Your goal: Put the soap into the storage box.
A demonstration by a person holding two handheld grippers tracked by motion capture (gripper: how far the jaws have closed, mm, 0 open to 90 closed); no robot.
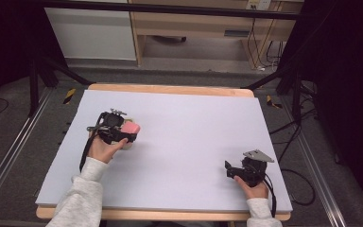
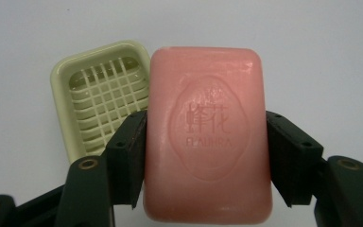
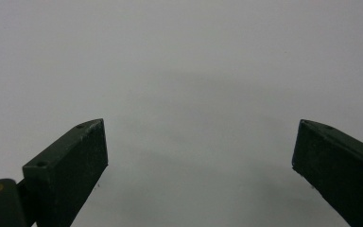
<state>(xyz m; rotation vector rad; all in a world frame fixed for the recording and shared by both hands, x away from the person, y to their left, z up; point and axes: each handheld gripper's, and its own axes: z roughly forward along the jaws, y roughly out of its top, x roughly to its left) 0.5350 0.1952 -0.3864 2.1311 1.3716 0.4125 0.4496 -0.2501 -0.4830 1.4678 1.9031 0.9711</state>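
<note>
Left gripper [image 2: 207, 156]: pinching pink soap bar [image 2: 208, 132] above table [image 1: 194, 142]. Green slatted soap dish [image 2: 99, 99] just beside; centre bar over slats, lower level. Right gripper [image 3: 201, 156]: spread, empty.

Illumination is even and diffuse from overhead. The pale worktop [image 1: 184, 142] is the brightest area in the high view; the surroundings beyond its side edges fall to near black. Shadows on the worktop are faint and short. The high view is soft, with low fine detail. In the left gripper view the pink soap [image 2: 208, 135] is sharp, its embossed lettering legible, with mild sheen along its upper edge. In the right gripper view the worktop reads grey, darkening toward the frame corners, with a broad soft shadow between the jaws.
</note>
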